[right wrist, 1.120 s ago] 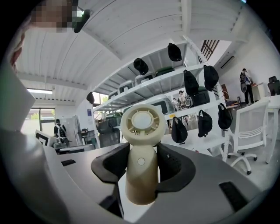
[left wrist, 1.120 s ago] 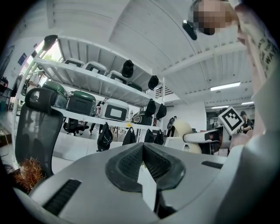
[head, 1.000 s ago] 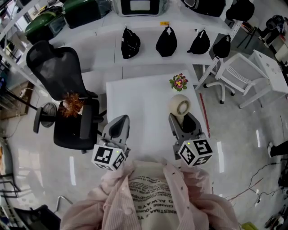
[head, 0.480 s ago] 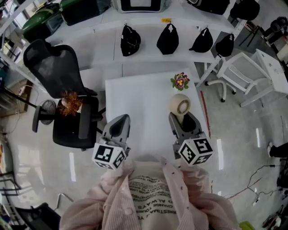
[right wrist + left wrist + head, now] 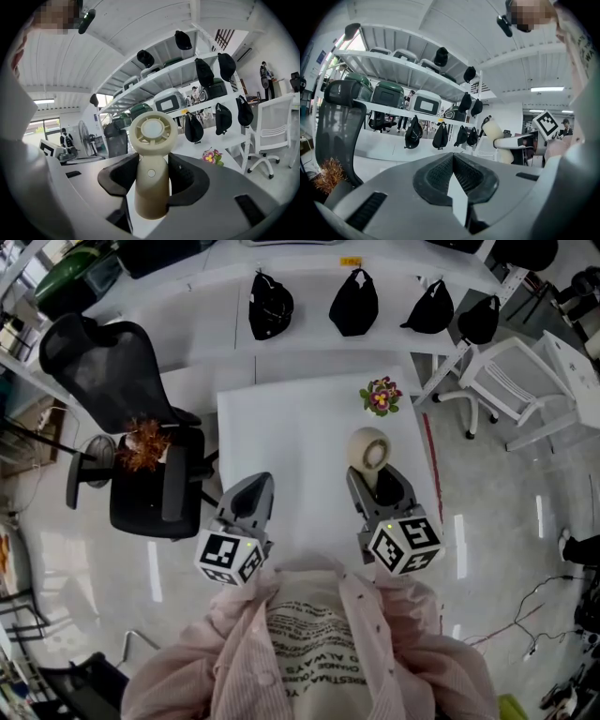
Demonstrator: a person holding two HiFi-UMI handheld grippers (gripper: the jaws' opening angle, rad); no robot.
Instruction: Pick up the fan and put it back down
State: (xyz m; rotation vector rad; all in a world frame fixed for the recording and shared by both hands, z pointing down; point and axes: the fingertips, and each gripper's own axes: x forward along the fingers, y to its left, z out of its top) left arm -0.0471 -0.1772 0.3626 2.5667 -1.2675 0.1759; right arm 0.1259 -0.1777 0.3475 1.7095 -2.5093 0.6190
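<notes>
**A:** Where is the fan [image 5: 151, 154] found?

**B:** It is clamped by its handle between the jaws of the right gripper [image 5: 378, 486], over the right part of the table [image 5: 281, 437]. The flowers [image 5: 380, 396] are seen beyond it.

**A:** How is its long axis set?

**B:** Upright across the jaws. The round head is carried above the pads, and the handle's foot is pointed at the tabletop below them. Whether the foot is touching the top cannot be made out.

**A:** And the left gripper [image 5: 251, 498]?

**B:** Its jaws are pressed together with nothing between them. It is placed over the table's near left, well apart from the fan.

**A:** What is the set-down judged to turn on?

**B:** The foot should be brought straight down and seated flat. A tall fan on a narrow foot could be tipped once the jaws are opened. Only the right hand is needed.
</notes>
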